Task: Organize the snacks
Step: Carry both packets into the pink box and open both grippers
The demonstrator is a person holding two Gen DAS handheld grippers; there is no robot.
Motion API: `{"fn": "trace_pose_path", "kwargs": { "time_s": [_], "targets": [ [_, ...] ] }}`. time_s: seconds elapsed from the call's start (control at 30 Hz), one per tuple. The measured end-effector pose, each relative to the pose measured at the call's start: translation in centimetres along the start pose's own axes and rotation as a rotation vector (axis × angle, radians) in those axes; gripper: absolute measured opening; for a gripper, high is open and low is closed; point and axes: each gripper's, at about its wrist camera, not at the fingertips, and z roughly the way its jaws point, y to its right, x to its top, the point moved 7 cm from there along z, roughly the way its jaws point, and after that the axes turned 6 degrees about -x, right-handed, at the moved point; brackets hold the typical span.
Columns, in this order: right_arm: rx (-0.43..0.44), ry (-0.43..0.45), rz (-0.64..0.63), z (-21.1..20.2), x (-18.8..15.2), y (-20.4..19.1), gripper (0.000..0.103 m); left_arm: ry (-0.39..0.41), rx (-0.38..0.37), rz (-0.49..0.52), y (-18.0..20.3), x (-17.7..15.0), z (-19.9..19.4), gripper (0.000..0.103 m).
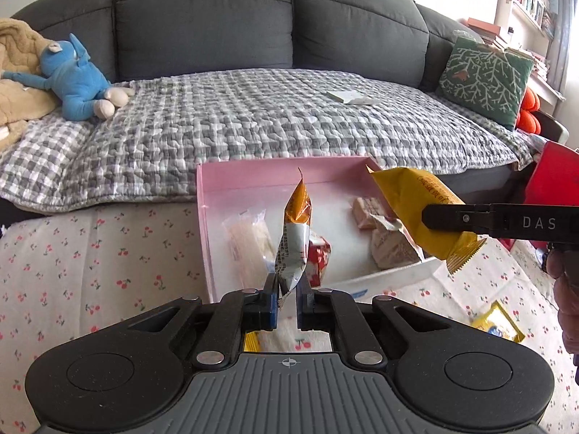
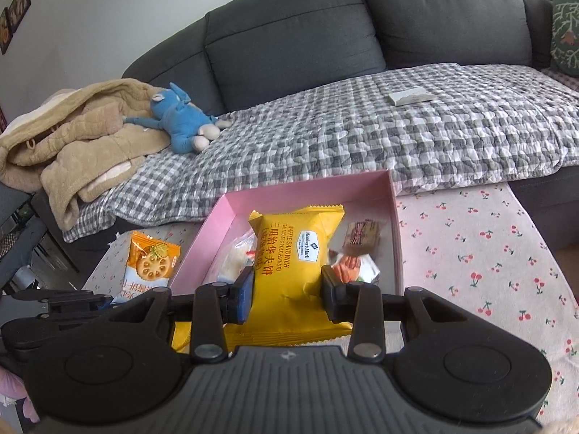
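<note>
Over pink box point(image 2: 394, 217), yellow waffle packet point(image 2: 296, 264) sits clamped between right jaws.

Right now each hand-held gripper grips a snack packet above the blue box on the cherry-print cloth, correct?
Only the colour is wrong: the box is pink, as the right wrist view shows. Each hand-held gripper does grip a packet above it.

Blue plush toy point(image 1: 77, 85) on sofa point(image 1: 202, 21)

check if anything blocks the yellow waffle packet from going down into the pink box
Nothing visible does. The yellow waffle packet, clamped in the right gripper, hangs over the open pink box; only loose snacks lie on the box floor, with bare space between them.
</note>
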Motion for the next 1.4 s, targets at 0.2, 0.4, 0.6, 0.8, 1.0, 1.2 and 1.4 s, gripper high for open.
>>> {"fn": "trace_pose_path", "kwargs": {
  "time_s": [0.2,0.4,0.6,0.8,1.0,1.2,1.4],
  "targets": [
    [-0.032,-0.005,0.022,3.4,2.3,1.3,0.035,-0.025,0.033,-0.034,-1.4,2.6,4.0,0.007],
    [-0.063,-0.020,0.068,6.3,3.3,2.4,0.035,-0.052,0.091,-0.012,-2.2,3.2,7.2,0.007],
    [-0.104,-0.049,0.046,8.1,3.1,2.9,0.035,-0.075,0.141,-0.029,-3.2,3.4,9.7,0.008],
    [-0.121,-0.060,0.031,8.8,3.0,3.3,0.035,-0.067,0.148,-0.029,-3.5,4.2,10.6,0.008],
    [-0.132,-0.056,0.051,8.4,3.0,3.9,0.041,-0.056,0.141,-0.022,-3.3,4.1,10.6,0.015],
    [-0.154,-0.036,0.025,7.2,3.1,3.6,0.065,-0.051,0.131,-0.003,-2.9,3.7,9.7,0.048],
    [-0.167,-0.014,0.018,5.6,3.2,3.4,0.080,-0.027,0.123,0.019,-2.2,3.3,7.6,0.069]
  ]
}}
